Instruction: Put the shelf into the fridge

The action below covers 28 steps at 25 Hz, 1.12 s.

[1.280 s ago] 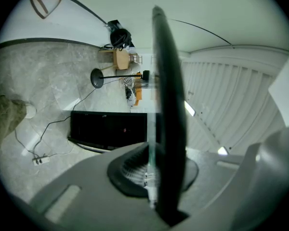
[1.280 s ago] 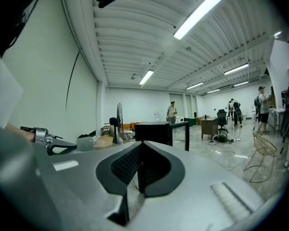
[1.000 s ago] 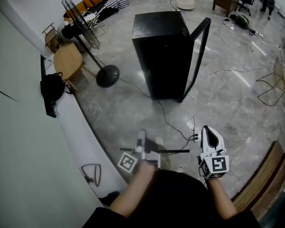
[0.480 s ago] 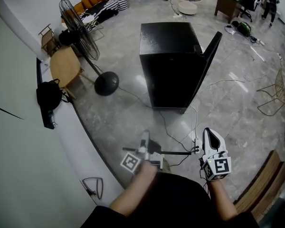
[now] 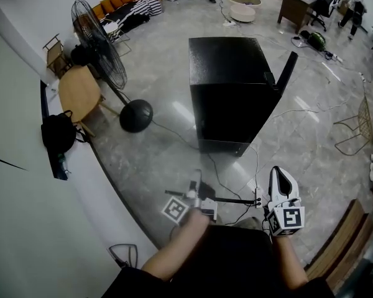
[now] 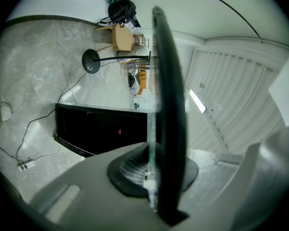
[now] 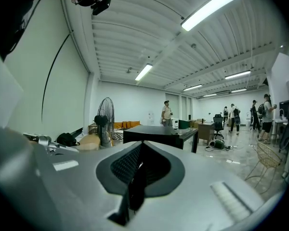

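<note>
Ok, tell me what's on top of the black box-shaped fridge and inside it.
The black fridge has a bare top. Its inside is hidden: a solid black wall faces the head camera, and the door stands open at the right.

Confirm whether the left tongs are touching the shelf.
Touching. The left gripper view shows the left tongs closed on the shelf, gripping its dark edge.
</note>
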Motion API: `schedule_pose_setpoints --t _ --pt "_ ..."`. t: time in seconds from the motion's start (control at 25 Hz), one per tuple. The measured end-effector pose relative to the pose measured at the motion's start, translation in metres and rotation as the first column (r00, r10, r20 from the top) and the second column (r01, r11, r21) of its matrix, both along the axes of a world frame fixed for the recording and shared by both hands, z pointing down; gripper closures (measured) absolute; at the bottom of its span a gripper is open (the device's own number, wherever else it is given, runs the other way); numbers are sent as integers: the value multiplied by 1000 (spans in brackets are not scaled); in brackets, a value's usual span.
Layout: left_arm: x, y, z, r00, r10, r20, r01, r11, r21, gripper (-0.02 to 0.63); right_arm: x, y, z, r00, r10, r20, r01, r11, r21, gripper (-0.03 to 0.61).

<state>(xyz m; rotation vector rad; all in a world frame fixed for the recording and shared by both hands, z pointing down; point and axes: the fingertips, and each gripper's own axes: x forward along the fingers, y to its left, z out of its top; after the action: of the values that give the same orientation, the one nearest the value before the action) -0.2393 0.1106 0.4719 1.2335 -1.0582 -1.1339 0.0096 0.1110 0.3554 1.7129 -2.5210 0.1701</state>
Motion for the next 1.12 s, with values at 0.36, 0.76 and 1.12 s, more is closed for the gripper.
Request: schedule_pose_setpoints --t 0.36,0.76,1.12 --pt "1 -45 15 999 38 10 -38 999 -20 595 -26 -23 2 998 -42 -47 41 999 -18 575" --pt "40 -115 34 997 55 47 -53 998 -47 595 12 -80 23 1000 -14 -24 13 999 -31 575" --pt "74 -189 51 999 19 37 -17 999 -52 595 38 -159 31 998 -55 -27 53 998 -40 575"
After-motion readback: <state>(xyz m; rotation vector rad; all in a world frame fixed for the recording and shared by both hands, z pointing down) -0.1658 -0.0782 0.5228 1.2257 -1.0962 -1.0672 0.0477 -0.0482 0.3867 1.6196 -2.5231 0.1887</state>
